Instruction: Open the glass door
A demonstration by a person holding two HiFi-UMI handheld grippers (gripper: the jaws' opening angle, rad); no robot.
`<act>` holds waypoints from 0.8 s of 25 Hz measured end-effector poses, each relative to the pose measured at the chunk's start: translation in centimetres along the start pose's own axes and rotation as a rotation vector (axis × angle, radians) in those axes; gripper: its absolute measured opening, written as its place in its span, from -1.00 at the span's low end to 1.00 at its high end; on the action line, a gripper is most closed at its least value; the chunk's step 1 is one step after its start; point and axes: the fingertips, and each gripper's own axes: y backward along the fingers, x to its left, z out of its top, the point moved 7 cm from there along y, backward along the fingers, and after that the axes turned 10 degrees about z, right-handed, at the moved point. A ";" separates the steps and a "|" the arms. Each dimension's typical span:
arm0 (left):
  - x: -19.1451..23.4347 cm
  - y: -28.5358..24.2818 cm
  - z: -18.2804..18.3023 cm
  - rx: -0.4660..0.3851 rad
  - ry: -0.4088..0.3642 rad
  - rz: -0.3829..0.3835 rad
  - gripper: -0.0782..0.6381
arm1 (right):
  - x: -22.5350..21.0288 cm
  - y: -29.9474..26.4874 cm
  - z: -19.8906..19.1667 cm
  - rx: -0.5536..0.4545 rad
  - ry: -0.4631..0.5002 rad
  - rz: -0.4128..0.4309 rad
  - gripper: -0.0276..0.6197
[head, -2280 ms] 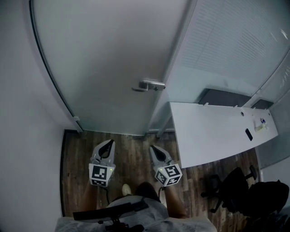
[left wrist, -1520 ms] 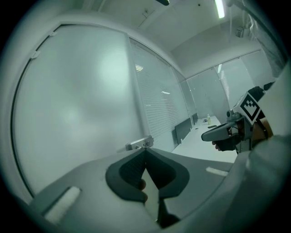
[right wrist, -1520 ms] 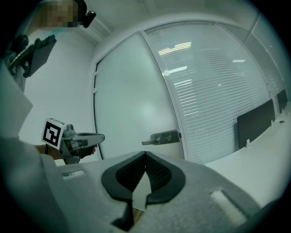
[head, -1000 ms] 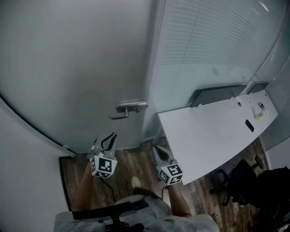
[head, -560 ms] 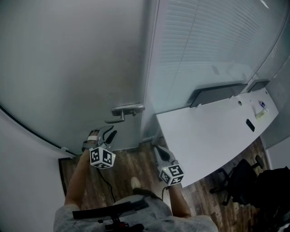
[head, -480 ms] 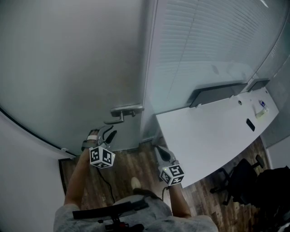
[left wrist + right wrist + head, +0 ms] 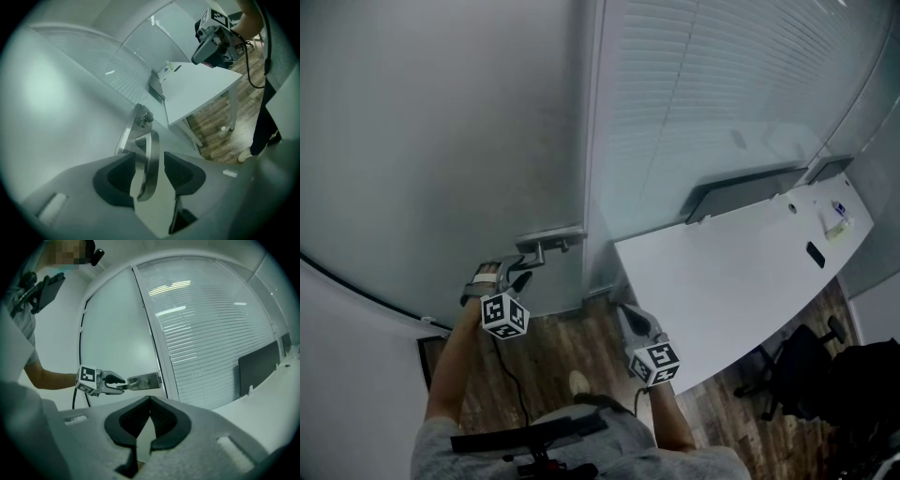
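On the frosted glass door (image 7: 441, 141), a silvery lever handle (image 7: 547, 240)

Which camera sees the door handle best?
The left gripper view: the door handle sits close up between the left gripper's jaws, which have just been opening. The head view shows it small from above; the right gripper view, far off.

Silver handle (image 7: 548, 242) on a pale grey frosted door (image 7: 441, 141), white desk (image 7: 722, 281), brown wood-grain floor (image 7: 572, 342).

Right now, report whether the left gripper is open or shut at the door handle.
Open. On the left gripper the jaws have just been opening and stand apart around the door handle, unclamped.
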 end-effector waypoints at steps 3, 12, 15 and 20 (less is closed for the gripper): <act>0.0 -0.8 -0.4 0.021 -0.025 -0.051 -0.22 | -0.5 -0.2 0.0 0.005 -0.002 -0.003 -0.91; -1.0 -2.8 -1.1 0.056 -0.084 -0.166 -0.23 | -1.5 -1.3 -0.3 0.016 -0.012 0.009 -0.91; -1.2 -3.4 -1.3 0.051 -0.103 -0.154 -0.36 | -1.4 -1.4 -0.3 0.015 -0.018 0.011 -0.91; -1.0 -3.7 -1.2 0.048 -0.121 -0.110 -0.63 | -0.9 -1.0 0.0 0.010 -0.018 0.018 -0.91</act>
